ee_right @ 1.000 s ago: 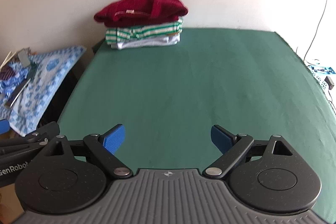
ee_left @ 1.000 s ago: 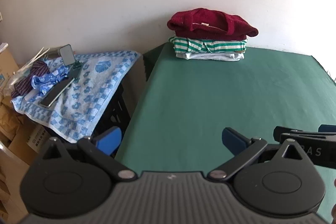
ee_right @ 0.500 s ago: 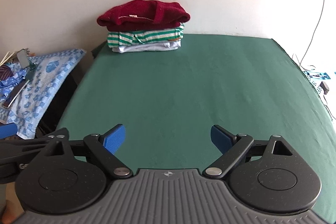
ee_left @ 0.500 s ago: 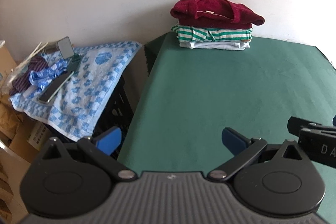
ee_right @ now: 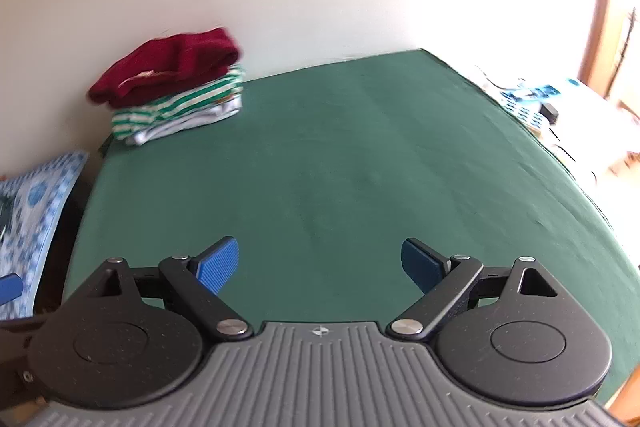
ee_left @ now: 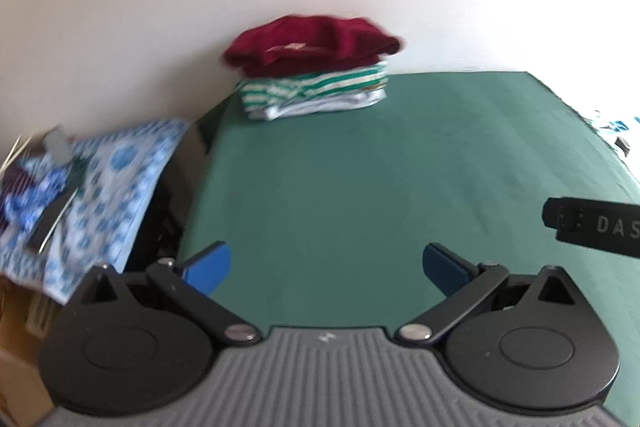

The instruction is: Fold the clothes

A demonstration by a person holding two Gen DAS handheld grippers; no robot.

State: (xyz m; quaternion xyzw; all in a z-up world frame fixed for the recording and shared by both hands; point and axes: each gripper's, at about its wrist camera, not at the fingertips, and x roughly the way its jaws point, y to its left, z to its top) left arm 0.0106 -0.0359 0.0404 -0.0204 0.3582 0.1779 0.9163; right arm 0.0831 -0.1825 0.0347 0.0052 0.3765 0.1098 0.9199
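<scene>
A stack of folded clothes stands at the far left corner of the green table (ee_left: 360, 163) against the wall: a dark red sweater (ee_left: 312, 45) on top, a green-and-white striped shirt (ee_left: 320, 85) under it, a pale garment lowest. The right wrist view shows the same red sweater (ee_right: 168, 67) and striped shirt (ee_right: 180, 105) on the green table (ee_right: 320, 163). My left gripper (ee_left: 326, 263) is open over the near table edge, holding nothing. My right gripper (ee_right: 320, 261) is open too, with nothing between its blue pads. Part of the right gripper's body (ee_left: 592, 227) shows at the left view's right edge.
Left of the table, a blue-and-white patterned towel (ee_left: 108, 179) covers a dark crate and carries small items, blurred. The same towel (ee_right: 28, 203) shows in the right view. Clutter with cables and blue packaging (ee_right: 528, 103) lies beyond the table's right edge.
Both views have swung to the right, with motion blur. The clothes stack sits further left in each view and the room beyond the table's right edge has come into view. Both grippers stayed open.
</scene>
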